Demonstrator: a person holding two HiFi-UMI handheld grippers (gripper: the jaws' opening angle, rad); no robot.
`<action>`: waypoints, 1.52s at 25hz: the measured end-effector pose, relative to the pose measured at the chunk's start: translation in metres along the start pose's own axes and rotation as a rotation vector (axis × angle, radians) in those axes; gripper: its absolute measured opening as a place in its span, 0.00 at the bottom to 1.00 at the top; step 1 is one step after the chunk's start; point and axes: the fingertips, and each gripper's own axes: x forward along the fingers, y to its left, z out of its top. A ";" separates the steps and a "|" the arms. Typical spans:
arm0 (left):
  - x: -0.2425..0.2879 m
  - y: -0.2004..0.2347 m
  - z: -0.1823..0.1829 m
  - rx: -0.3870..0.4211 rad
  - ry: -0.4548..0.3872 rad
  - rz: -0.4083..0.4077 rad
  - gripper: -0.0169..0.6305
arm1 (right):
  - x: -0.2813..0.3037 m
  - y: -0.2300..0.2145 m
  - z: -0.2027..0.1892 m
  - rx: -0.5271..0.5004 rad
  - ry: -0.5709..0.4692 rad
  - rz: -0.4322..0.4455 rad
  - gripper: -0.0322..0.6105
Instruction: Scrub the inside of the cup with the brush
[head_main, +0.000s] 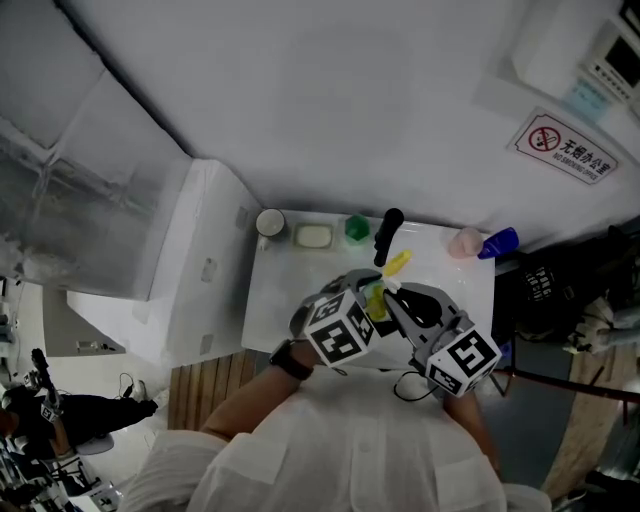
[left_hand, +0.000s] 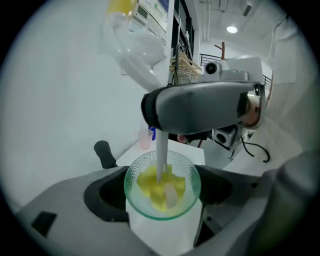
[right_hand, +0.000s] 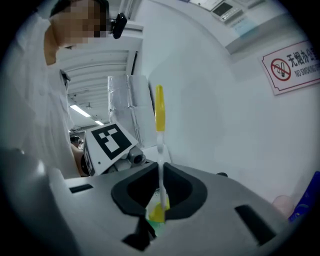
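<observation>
Cup (left_hand: 186, 196) clamped in left gripper (left_hand: 162, 192) jaws | brush (right_hand: 159, 115) pinched in right gripper (right_hand: 159, 192) jaws; yellow head (left_hand: 152, 186) inside cup

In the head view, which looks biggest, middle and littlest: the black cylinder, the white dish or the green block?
1. black cylinder, the longest
2. white dish, a bit less
3. green block, the smallest
All three sit about equally far from the camera, so nearness hardly changes the order.

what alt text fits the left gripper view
The left gripper holds a clear green-tinted cup between its jaws, seen from above, with a yellow brush head inside. The brush's white handle rises into the right gripper above; a pink cup sits on the white table behind.
</observation>
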 end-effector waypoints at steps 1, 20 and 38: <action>0.000 0.001 -0.001 -0.006 -0.005 0.002 0.63 | -0.002 -0.001 0.003 -0.004 -0.008 -0.011 0.10; 0.072 -0.005 0.022 0.007 0.003 -0.069 0.63 | -0.135 -0.074 0.086 -0.040 -0.252 -0.332 0.10; 0.191 0.074 0.062 -0.067 -0.021 0.118 0.63 | -0.231 -0.151 0.028 0.053 -0.196 -0.489 0.10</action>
